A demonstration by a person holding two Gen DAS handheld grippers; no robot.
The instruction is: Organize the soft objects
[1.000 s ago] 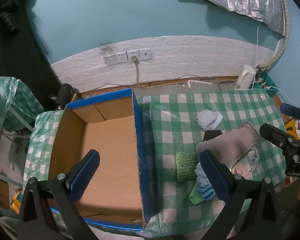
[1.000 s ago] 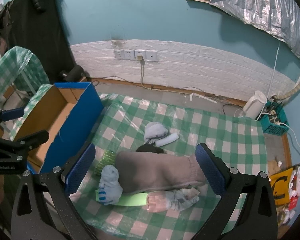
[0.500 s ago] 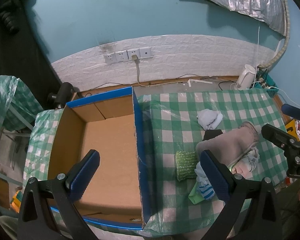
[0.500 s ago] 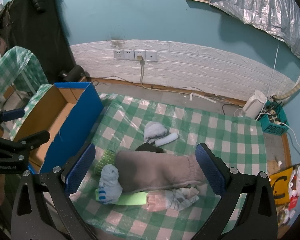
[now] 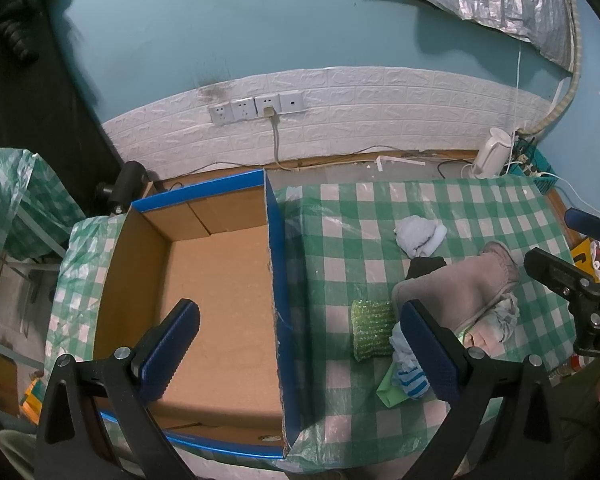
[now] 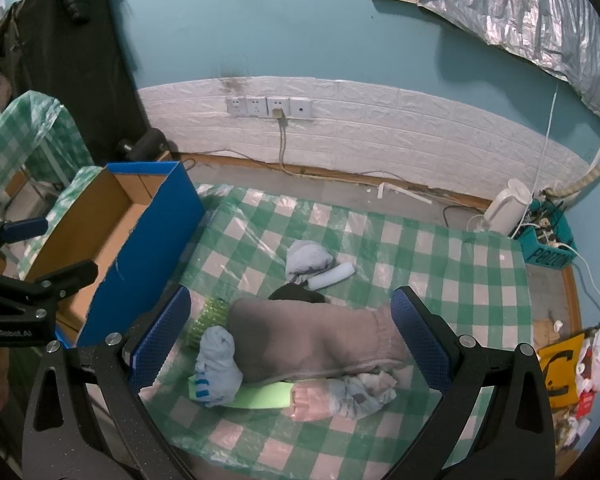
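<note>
Socks and cloths lay heaped at the near right of the bench (image 6: 440, 264), on its green checked cover, and the cardboard box (image 5: 220, 280) to the left stood bare inside, so I judged the sorting had not yet begun and the first pick was the step in hand. To do it well, I thought, one should take the topmost piece, the big grey-brown sock (image 6: 312, 344), pinching it across its middle so that it lifted clear without dragging the small blue-striped sock (image 6: 216, 364) touching its left end, the green paper (image 6: 260, 396) beneath it, or the patterned cloth (image 6: 356, 392) at its right. The green scrubber (image 5: 370, 330) lay just beside the pile on the box side, and a pale blue sock ball (image 6: 308, 258) sat farther back. The right hand-held gripper (image 6: 290, 338) hung above the grey-brown sock with its jaws spread wide, straddling it and touching nothing. The left hand-held gripper (image 5: 300, 346) was likewise spread and empty, poised over the box's blue right wall.
</note>
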